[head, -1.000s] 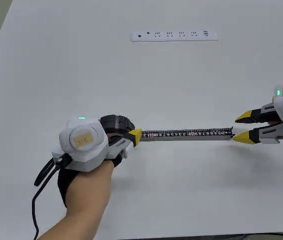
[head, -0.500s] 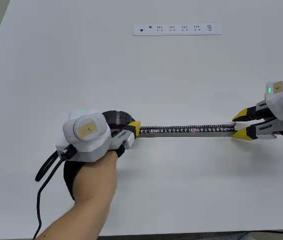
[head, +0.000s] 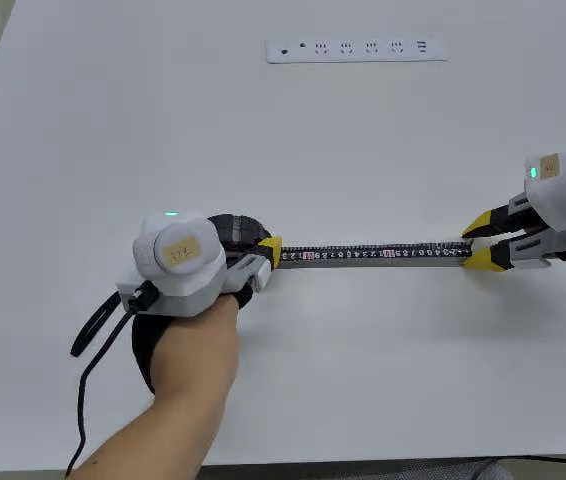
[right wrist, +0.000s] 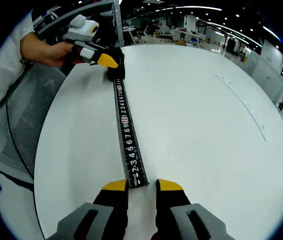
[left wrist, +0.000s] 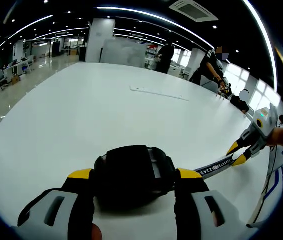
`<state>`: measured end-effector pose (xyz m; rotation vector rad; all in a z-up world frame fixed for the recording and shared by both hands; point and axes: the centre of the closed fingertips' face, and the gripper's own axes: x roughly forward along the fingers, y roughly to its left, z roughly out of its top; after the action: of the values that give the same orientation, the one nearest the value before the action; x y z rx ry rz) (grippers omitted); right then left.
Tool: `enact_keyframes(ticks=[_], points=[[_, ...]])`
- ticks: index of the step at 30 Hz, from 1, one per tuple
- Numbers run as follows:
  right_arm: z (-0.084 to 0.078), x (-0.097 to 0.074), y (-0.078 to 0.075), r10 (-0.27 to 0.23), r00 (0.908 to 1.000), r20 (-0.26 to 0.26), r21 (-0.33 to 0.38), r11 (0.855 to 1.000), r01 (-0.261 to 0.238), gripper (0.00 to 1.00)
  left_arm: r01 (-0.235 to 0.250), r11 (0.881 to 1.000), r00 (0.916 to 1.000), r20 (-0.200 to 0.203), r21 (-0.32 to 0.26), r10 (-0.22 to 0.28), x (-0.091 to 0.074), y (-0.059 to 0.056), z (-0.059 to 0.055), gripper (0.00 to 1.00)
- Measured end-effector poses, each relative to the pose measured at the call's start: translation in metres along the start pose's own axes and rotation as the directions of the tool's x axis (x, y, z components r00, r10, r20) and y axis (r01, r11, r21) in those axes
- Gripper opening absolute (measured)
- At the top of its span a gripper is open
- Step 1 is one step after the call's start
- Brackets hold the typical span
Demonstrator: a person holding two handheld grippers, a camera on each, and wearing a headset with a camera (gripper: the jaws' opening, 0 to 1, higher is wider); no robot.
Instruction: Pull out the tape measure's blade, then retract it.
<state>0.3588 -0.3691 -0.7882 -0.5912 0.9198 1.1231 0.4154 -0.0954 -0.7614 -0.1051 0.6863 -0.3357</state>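
The black tape measure case [head: 238, 235] sits on the white table [head: 263, 130], and my left gripper [head: 258, 255] is shut on it; in the left gripper view the case [left wrist: 134, 172] sits between both yellow-tipped fingers. Its blade [head: 373, 253] lies flat on the table, drawn out to the right. The blade's end lies between the fingertips of my right gripper [head: 475, 245], which stands open. In the right gripper view the blade [right wrist: 127, 130] runs away from the gap between my fingers [right wrist: 141, 186] to the case [right wrist: 116, 70], and its tip lies closer to the left finger.
A white power strip [head: 356, 49] lies at the table's far side. A black cable [head: 88, 380] hangs from the left gripper over the near edge. A mesh chair [right wrist: 16, 100] stands beside the table, and people [left wrist: 211, 65] stand beyond its far end.
The right gripper's fingers have narrowed a little around the blade's end. The blade's drawn-out length looks about the same. The head camera has shifted.
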Motion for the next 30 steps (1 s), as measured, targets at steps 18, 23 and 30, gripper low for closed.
enact_keyframes(ticks=[18,23,30], points=[[0.0000,0.0017,0.0041,-0.012,0.9998,-0.014,-0.040,0.999,0.012,0.11,-0.013,1.000,0.9999,-0.008,0.004,0.014,0.0001,-0.0002,-0.0008,0.61],[-0.0001,0.0015,0.0045,-0.014,0.9998,-0.010,-0.034,0.999,0.014,0.11,-0.024,1.000,0.9997,-0.001,0.010,0.024,0.0004,-0.0001,-0.0006,0.61],[0.0001,0.0014,0.0046,-0.015,0.9999,-0.008,-0.035,0.999,0.015,0.11,-0.024,1.000,0.9996,-0.011,0.013,0.024,0.0014,0.0012,-0.0008,0.61]])
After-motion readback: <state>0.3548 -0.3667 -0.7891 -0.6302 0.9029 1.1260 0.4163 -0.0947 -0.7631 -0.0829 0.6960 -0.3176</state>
